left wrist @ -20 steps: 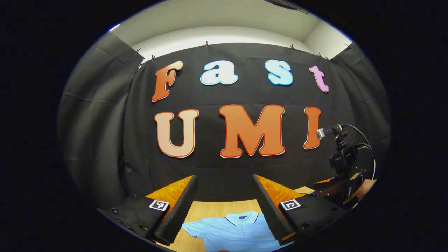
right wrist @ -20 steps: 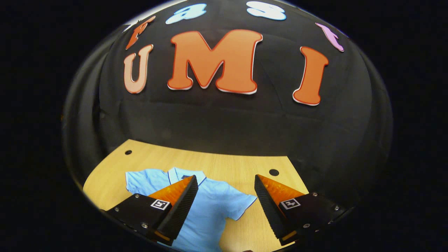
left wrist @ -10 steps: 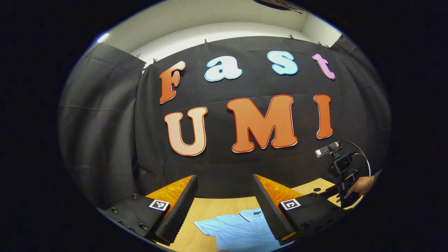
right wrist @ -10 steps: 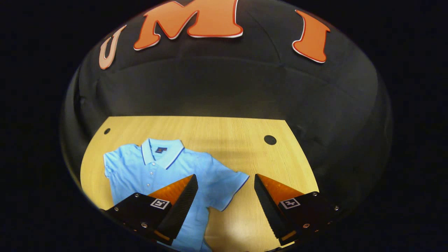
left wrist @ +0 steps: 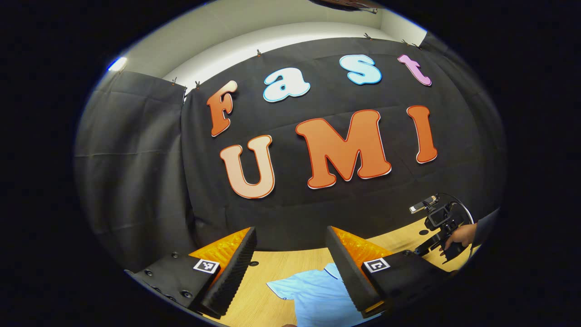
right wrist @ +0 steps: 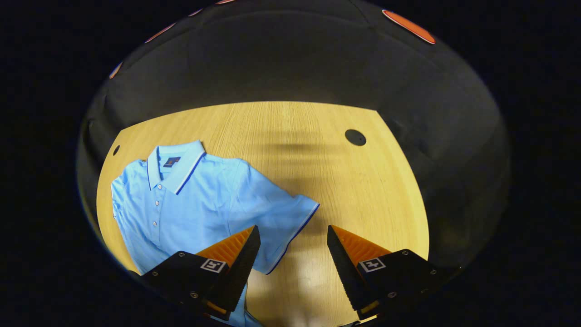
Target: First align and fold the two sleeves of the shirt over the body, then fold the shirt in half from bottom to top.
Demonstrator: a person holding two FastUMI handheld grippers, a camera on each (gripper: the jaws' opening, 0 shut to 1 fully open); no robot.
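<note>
A light blue polo shirt (right wrist: 195,200) lies flat on the wooden table (right wrist: 345,181), collar toward the back wall, buttons facing up. One short sleeve (right wrist: 281,218) with a dark trimmed cuff spreads out to the side. My right gripper (right wrist: 290,265) hovers open above that sleeve's cuff, nothing between its fingers. In the left gripper view the shirt (left wrist: 313,295) shows low down, its other sleeve between the fingers. My left gripper (left wrist: 290,272) is open and held above the table. The right gripper (left wrist: 442,227), with a hand on it, appears far to the right in the left gripper view.
Black cloth walls close in the table's back and sides. A round cable hole (right wrist: 355,137) sits in the tabletop to the right of the shirt, and a smaller one (right wrist: 116,150) at the far left. Bare wood lies right of the sleeve.
The right gripper has tipped downward and moved in toward the sleeve, so the whole shirt came into sight. The left gripper swung left and tilted; the shirt slid right in its view.
</note>
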